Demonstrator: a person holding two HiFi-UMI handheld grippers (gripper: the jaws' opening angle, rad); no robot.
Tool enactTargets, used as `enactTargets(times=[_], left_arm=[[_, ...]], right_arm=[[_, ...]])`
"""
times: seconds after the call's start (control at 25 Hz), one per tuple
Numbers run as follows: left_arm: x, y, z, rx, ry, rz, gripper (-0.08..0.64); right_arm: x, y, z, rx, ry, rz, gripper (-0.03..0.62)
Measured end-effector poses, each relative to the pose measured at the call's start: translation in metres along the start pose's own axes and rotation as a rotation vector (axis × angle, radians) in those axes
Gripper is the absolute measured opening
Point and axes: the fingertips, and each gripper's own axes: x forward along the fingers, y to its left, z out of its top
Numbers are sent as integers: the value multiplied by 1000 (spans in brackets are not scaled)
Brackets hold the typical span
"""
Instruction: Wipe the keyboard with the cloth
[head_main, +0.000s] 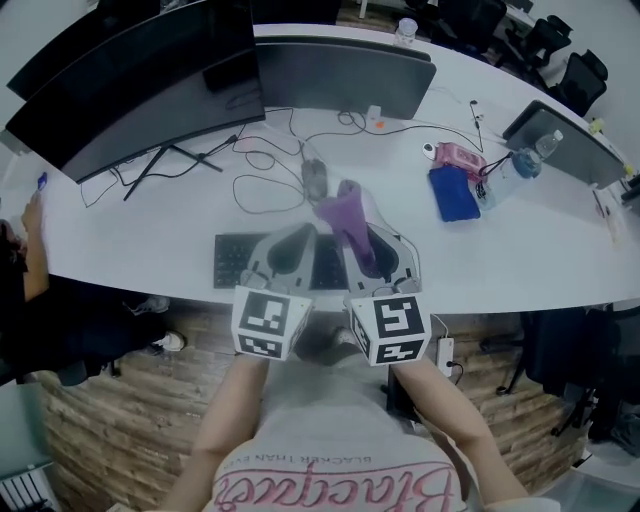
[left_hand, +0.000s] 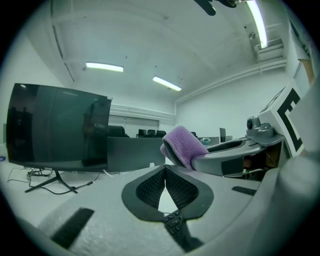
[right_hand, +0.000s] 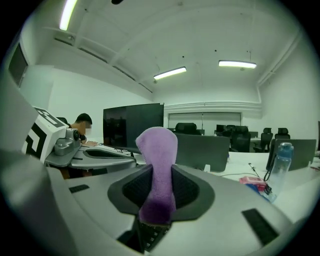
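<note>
Now we hold the cloth over the keyboard, with several ways to fumble the wipe.

Our right hand-held gripper (right_hand: 161, 175) pinches the purple cloth (right_hand: 159, 150) in a narrow fold, with a loose bunch standing out past the jaws. Our left hand-held gripper (left_hand: 164, 172) sits just beside it, pressed together on nothing. The keyboard (head_main: 232, 262) lies under both, at the near edge of the white surface (head_main: 520, 240); we cannot tell whether the cloth touches the keys. We judge that coming down at this angle could put hard jaws on the keys instead of fabric. A thin pinch may also let the cloth slip out when dragged. Nothing steadies the keyboard, so it could slide toward the edge or into the cables (head_main: 265, 190) behind.
</note>
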Motion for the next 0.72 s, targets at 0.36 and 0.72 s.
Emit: enactTargets(times=[0.36,0.72], left_arm=[[-33,22,49,94,-199,69,6],[-43,29,67,95,-243,66,6]], right_arm=[[-2,44,50,-98,-174,61,97],[0,54,63,-68,-228,42,97]])
